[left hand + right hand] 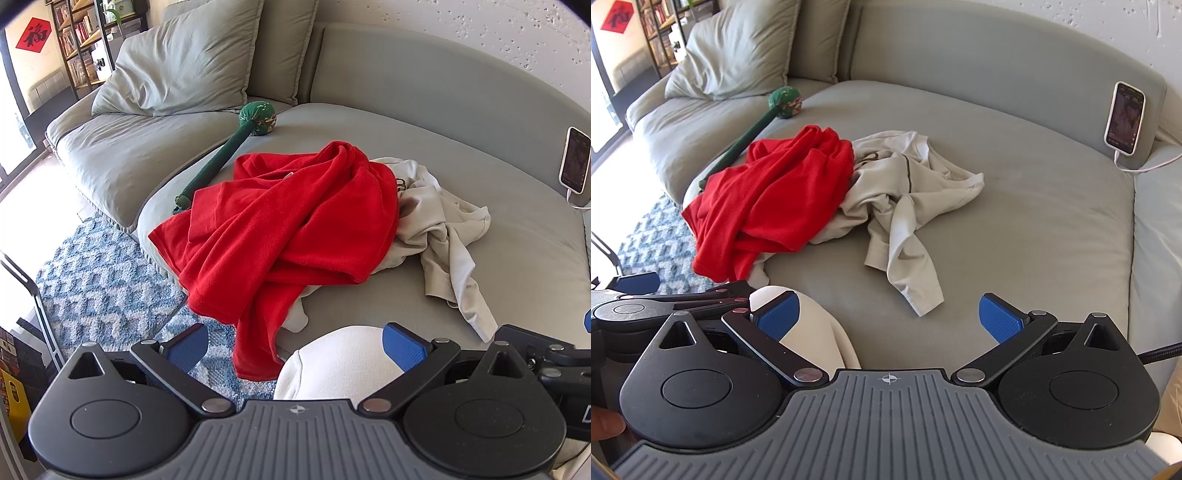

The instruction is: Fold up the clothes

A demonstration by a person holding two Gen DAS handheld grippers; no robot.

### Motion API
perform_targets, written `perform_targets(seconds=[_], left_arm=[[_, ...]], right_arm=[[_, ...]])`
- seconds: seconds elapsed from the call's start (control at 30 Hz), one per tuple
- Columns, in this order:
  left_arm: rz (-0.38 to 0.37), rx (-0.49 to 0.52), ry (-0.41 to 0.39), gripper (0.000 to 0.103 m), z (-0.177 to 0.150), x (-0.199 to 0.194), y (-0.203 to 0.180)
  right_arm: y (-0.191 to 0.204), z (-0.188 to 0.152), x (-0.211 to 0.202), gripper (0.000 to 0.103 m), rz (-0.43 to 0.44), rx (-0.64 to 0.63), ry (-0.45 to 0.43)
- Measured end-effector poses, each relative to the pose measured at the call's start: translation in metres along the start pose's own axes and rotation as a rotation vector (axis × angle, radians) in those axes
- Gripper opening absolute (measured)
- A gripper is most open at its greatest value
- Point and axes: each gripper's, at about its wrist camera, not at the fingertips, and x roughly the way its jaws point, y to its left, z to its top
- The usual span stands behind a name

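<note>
A crumpled red garment [280, 225] [768, 199] lies heaped on the grey sofa seat [498, 258] [1034, 221], one end hanging over the front edge. A cream-white shirt [439, 229] [908, 192] lies bunched beside it, partly under the red one. My left gripper [295, 347] hovers open near the seat's front edge, short of the clothes, with nothing between its blue pads. My right gripper [888, 317] is also open and empty, to the right of the left one [639, 282], short of the white shirt's sleeve.
A person's white-clad knee [340, 365] [812, 332] sits just under the grippers. A green padded stick with a round head [255, 120] [785, 101] lies behind the clothes. A phone [574, 160] [1124, 118] on a cable leans against the backrest. Cushions [177, 62] at left; patterned rug [99, 280] below.
</note>
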Motion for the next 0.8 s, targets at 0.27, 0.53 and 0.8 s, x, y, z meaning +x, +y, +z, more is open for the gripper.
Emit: perform_targets(seconds=[0.27, 0.53, 0.8], left_arm=[[0.002, 0.001, 0.000, 0.101, -0.0002, 0.0001, 0.0001], [0.005, 0.002, 0.002, 0.101, -0.0004, 0.0001, -0.0002], [0.007, 0.003, 0.002, 0.101, -0.0001, 0.0000, -0.0002]], right_arm=[[0.0002, 0.0001, 0.0003, 0.103, 0.002, 0.002, 0.004], [0.0004, -0.0004, 0.0001, 0.103, 0.001, 0.003, 0.005], [0.0004, -0.0009, -0.0006, 0.103, 0.002, 0.003, 0.006]])
